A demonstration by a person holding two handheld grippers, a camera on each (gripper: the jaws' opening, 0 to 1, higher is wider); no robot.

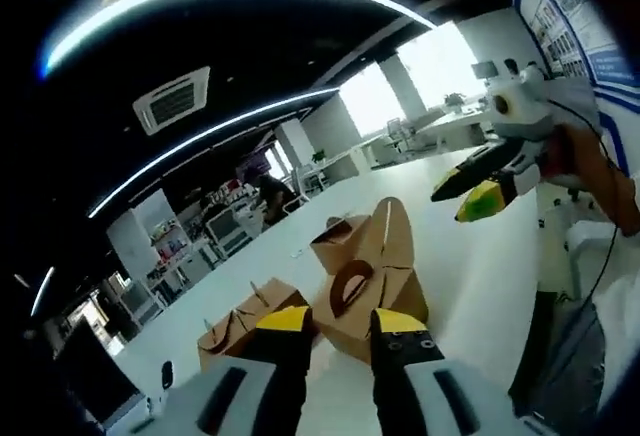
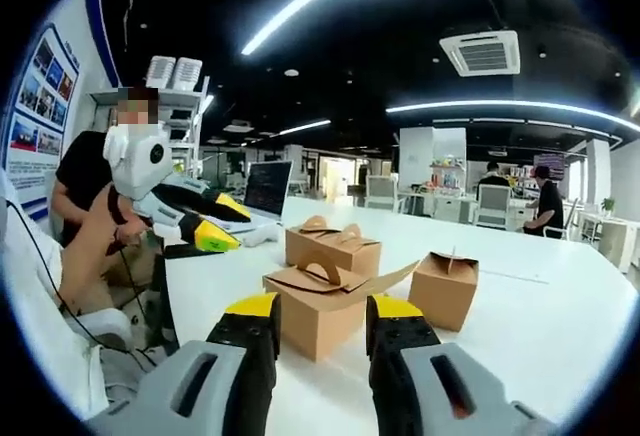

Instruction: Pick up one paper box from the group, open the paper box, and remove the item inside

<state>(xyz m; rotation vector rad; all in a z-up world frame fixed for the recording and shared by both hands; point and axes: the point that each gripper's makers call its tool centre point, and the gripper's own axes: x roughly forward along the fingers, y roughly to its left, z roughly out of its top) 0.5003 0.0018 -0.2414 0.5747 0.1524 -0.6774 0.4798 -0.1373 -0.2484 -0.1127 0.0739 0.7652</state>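
**3 boxes on the table, both grippers up in the air**

Here we are at the white table (image 2: 540,296), and 3 brown paper boxes sit grouped on it. In the right gripper view, the nearest box (image 2: 325,306) sits just beyond the right gripper (image 2: 322,321), its top flaps lifted and 1 flap jutting out to the right. Behind it stands a second box (image 2: 333,246) with its handle flaps up, and off to the right a third, smaller box (image 2: 445,289) with its top closed. The right gripper's jaws stand apart with nothing between them, and that nearest box shows through the gap.

Over in the left gripper view, the left gripper (image 1: 340,324) is also spread, nothing held, hanging just short of the opened box (image 1: 365,286). Another box (image 1: 350,236) sits behind it and the smaller one (image 1: 240,328) to the left.

Each gripper pops up in the other's view too: yellow-tipped jaws raised above the table, well apart from the boxes. A person in a dark top (image 2: 85,171) holds that gripper at the table's edge. A laptop (image 2: 266,188) stands open behind, and another person (image 2: 548,201) is far off across the office.
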